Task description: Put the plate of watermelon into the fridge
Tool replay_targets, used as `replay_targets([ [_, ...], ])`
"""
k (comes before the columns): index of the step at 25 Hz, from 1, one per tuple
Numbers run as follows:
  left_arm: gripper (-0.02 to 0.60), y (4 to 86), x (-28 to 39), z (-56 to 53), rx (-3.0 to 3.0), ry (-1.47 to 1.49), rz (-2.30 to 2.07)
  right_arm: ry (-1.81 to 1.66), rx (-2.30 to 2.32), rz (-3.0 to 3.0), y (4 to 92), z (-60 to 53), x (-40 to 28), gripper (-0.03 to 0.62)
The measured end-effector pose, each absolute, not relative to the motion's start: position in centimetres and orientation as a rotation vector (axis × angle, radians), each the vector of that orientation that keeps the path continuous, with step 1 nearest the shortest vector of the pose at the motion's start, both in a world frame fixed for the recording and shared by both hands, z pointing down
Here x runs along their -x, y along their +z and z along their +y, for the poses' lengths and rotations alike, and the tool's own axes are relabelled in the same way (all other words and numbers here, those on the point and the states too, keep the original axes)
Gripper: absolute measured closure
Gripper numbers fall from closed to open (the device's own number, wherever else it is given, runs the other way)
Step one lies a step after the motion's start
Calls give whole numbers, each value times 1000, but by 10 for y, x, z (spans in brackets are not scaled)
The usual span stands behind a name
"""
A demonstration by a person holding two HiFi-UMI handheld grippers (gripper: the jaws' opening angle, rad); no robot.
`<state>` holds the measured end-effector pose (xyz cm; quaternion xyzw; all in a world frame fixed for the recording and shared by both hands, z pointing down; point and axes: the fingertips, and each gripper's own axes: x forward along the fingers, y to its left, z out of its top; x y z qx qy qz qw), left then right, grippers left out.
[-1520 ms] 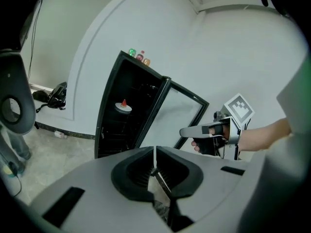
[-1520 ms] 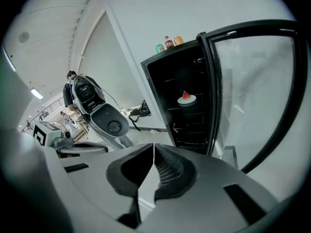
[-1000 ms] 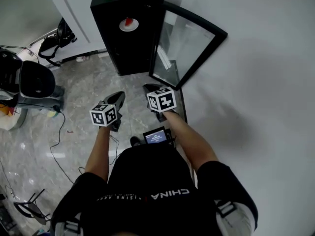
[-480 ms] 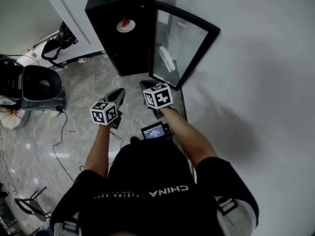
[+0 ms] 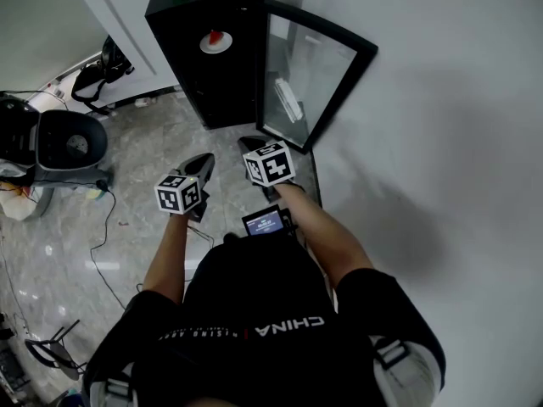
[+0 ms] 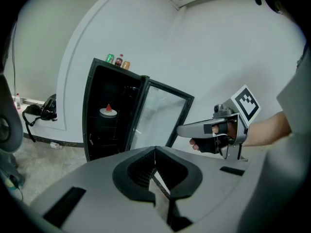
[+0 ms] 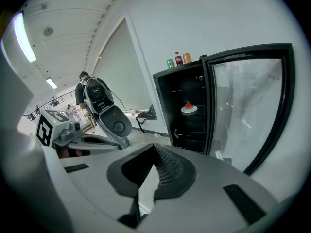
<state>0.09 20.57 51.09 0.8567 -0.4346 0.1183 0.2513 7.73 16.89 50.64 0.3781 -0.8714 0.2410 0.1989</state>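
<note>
My left gripper (image 6: 154, 152) has its jaws pressed together w/ nothing btwn them. Same for my right gripper (image 7: 154, 149): jaws together, empty. In the head view both sit in front of my body, left gripper (image 5: 206, 161) approx 9 o'clock of the right gripper (image 5: 250, 142), apart, not touching.

Outward at 12 o'clock stands the black fridge (image 5: 222, 91), its glass door (image 5: 310, 75) swung wide at approx 1 o'clock. The plate of watermelon (image 7: 189, 108) rests on an upper shelf inside, wedge upright. Drink cans (image 6: 116, 59) stand on the fridge top. An office chair (image 5: 64, 142) is at 9 o'clock, well apart, and the floor (image 5: 144, 159) carries a cable.

Progress, as I judge it: the plate is in, so the main step looks done. What's left is prob. shutting the door; the right gripper is the nearer one to it.

Vs 1 s back: right gripper has crept slightly toward 11 o'clock, nearer the door's bottom edge. Left gripper barely shifted. Plate on the same shelf, door open as before.
</note>
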Motion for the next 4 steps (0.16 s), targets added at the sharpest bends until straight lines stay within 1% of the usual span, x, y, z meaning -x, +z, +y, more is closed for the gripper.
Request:
replay_targets([
  [4,568,518,0,197,-2326,338,-1189,686,-1059,-2432,513,161,-79,577],
])
